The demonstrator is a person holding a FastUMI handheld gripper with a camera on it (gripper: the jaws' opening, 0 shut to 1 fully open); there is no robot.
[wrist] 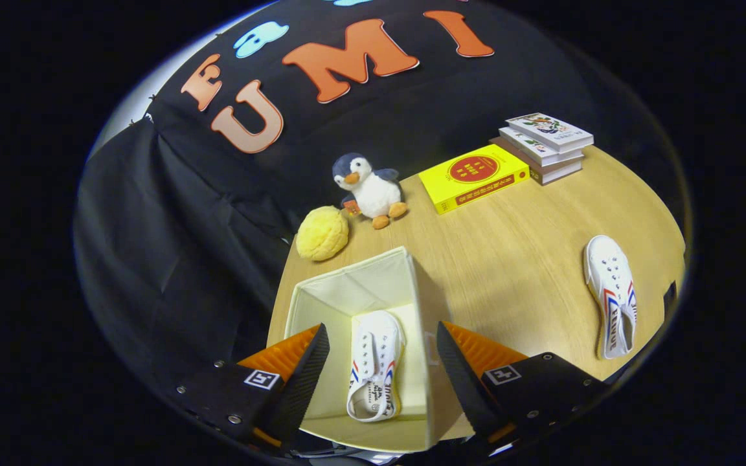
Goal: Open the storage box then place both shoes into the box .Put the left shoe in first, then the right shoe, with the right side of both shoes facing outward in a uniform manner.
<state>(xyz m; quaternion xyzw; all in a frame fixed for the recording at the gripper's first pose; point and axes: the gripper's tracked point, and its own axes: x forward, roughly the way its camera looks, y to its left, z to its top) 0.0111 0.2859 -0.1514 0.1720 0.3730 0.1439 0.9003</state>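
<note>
Shoes are split up: one shoe [374,366] lies inside the open storage box [421,285], right below the gripper [383,369], whose fingers are spread wide and hold nothing. The other shoe [611,294] lies on the tabletop [509,259], far off to the right of the gripper, with its long side running from near to far. I think it must go in next.

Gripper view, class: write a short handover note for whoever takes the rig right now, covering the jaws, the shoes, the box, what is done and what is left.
Gripper: jaws open, empty, above the storage box.
Box: open, on the wooden table near the yellow plush ball.
Shoe in the box: lying on the box floor, between the jaws.
Second shoe: on the table, off to the right of the box.
Done: box opened, one shoe in.
Left: pick up the second shoe and place it beside the first, facing the same way.
</note>
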